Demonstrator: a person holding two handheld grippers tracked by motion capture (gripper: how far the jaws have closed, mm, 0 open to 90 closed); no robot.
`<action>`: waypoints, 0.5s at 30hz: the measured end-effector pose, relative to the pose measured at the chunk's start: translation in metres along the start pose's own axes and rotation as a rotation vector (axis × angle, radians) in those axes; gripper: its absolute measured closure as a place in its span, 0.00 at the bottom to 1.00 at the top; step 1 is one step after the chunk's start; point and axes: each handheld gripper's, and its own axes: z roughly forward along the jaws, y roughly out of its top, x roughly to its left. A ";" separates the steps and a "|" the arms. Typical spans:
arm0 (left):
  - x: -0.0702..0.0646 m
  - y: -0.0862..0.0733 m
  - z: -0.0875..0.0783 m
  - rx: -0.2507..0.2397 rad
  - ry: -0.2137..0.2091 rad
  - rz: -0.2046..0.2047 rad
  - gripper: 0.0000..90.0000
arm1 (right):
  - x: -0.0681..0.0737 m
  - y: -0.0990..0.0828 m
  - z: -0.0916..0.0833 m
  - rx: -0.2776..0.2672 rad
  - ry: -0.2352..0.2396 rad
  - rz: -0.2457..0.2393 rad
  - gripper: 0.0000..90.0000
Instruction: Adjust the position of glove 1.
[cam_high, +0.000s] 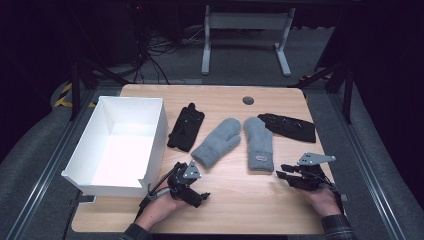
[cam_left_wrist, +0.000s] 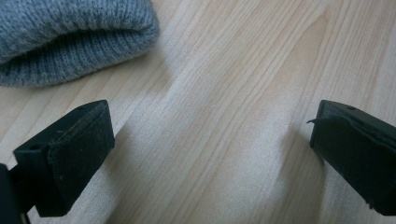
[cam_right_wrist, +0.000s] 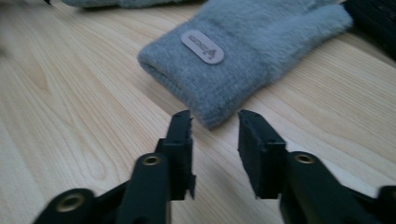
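High view: the right grey mitten (cam_high: 259, 144) lies flat on the desk (cam_high: 235, 200), long axis about twelve to six, cuff toward six (logo patch up). Right claw (cam_high: 283, 173) sits at its four o'clock, jaws narrowly apart, empty, near the cuff. Left claw (cam_high: 202, 196) gapes wide, holding nothing.

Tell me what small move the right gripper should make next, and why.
Probably ease the right gripper forward onto the cuff of the grey mitten and close. Its jaws stand open just short of that cuff, gripping nothing.
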 end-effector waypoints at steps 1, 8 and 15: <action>0.000 0.000 0.000 -0.001 -0.001 0.000 0.00 | 0.000 0.003 0.001 0.000 0.013 -0.002 0.80; 0.001 0.000 0.000 0.001 -0.001 0.006 0.00 | -0.002 0.018 0.008 -0.020 0.060 -0.013 1.00; 0.001 0.000 -0.001 0.002 -0.002 0.009 0.00 | -0.008 0.033 0.016 -0.044 0.064 -0.023 1.00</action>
